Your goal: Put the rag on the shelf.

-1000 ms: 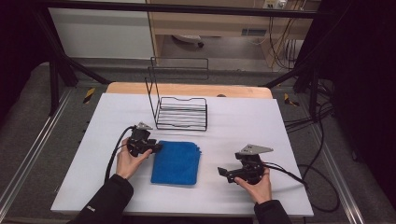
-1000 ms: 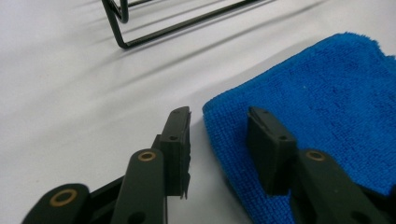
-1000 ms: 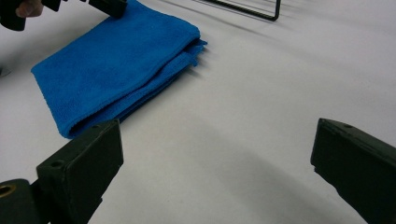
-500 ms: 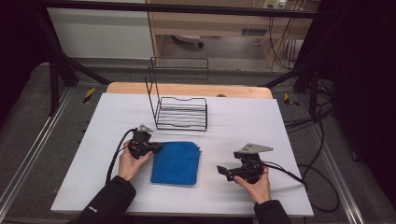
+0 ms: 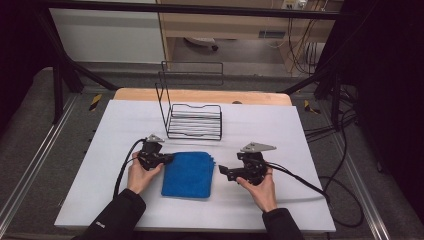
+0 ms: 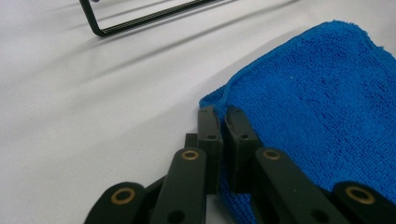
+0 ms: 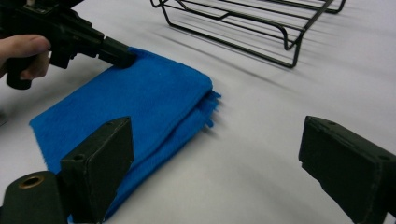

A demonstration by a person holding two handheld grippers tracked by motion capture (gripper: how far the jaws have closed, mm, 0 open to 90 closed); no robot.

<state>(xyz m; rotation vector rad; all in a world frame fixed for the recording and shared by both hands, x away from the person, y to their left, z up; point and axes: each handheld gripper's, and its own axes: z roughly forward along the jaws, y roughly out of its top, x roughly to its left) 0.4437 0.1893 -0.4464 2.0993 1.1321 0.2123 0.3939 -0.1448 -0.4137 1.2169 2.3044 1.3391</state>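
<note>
Here, from the high view, a folded blue cloth [image 5: 188, 174] lies flat on the white desk [image 5: 100, 135], in front of a black wire rack [image 5: 194, 120]. The left gripper [image 5: 167, 159] sits at the cloth's far left corner, its fingers drawn together on that edge. The right gripper [image 5: 222, 172] lies just to the right of the cloth, apart from it, pointing toward it.

In the left gripper view, the two black fingers [image 6: 208, 140] stand almost together with the cloth's [image 6: 322, 107] corner edge pinched between them; they have just been closing onto it. The rest of the cloth spreads to the right on the desk [image 6: 93, 116], and a bar of the rack [image 6: 140, 21] runs across the top.

In the right gripper view, the fingers [image 7: 100, 163] stand wide apart with nothing between them but bare desk [image 7: 252, 154]; they have just been closing a little. The cloth [image 7: 140, 102] lies ahead to the left, touching neither finger. The left gripper [image 7: 122, 53] bites its far corner, and the rack [image 7: 252, 23] stands beyond.
</note>
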